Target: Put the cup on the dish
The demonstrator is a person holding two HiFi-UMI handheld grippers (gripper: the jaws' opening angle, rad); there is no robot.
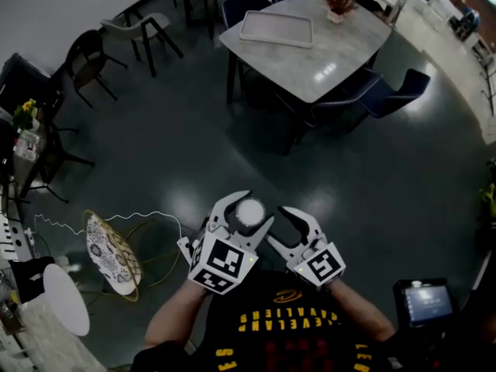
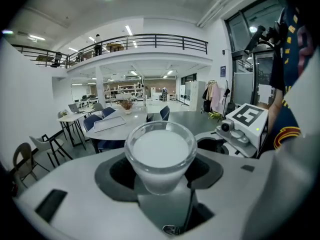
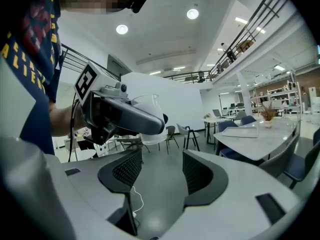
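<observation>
A small glass cup (image 1: 250,210) with a milky white inside sits upright between the jaws of my left gripper (image 1: 246,218), which is shut on it; both are held close in front of the person's chest. In the left gripper view the cup (image 2: 160,153) fills the middle, with the dark pads (image 2: 118,176) pressed to its lower part. My right gripper (image 1: 280,225) is just to the right of the cup, open and empty. In the right gripper view its jaws (image 3: 162,170) stand wide apart, with the left gripper (image 3: 120,115) and cup (image 3: 146,103) above left. I cannot pick out a dish for certain.
A grey table (image 1: 341,49) with a rectangular tray (image 1: 277,28) and a potted plant (image 1: 339,3) stands ahead, with blue chairs (image 1: 395,93) around it. At the left are a wire side table (image 1: 136,263) with a patterned round top (image 1: 107,253) and a white round surface (image 1: 64,298).
</observation>
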